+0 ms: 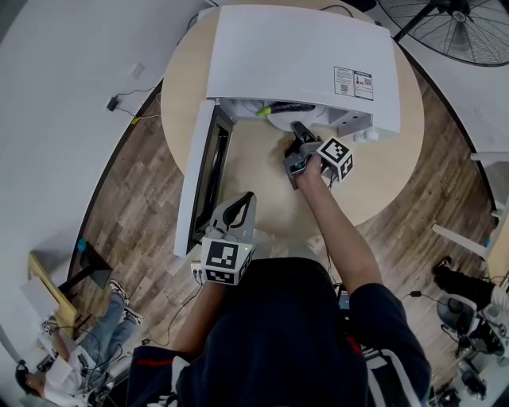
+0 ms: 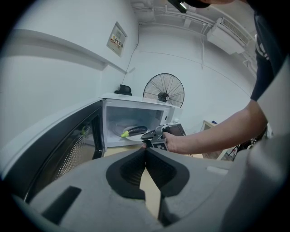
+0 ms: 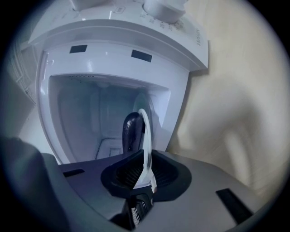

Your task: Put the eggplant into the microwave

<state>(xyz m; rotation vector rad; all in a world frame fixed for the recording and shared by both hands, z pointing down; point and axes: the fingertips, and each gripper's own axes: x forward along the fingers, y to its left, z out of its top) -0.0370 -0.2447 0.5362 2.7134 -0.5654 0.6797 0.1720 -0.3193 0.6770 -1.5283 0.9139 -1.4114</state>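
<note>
The white microwave point(image 1: 302, 56) stands on a round table point(image 1: 374, 175) with its door point(image 1: 203, 179) swung open to the left. A dark eggplant point(image 1: 286, 107) with a green stem lies on a white plate point(image 1: 274, 119) at the mouth of the cavity. My right gripper point(image 1: 301, 131) is shut on the plate's near rim point(image 3: 146, 136), and the eggplant point(image 3: 132, 131) lies just beyond its jaws. My left gripper point(image 1: 242, 203) hovers near the table's front edge, beside the door, shut with nothing in it. From the left gripper view, the eggplant point(image 2: 135, 131) rests inside the cavity.
A floor fan point(image 1: 461, 24) stands behind the table at the right. The open door point(image 2: 68, 145) juts out along the left side. A seated person point(image 1: 87, 342) is on the floor side at lower left; cables lie on the wood floor.
</note>
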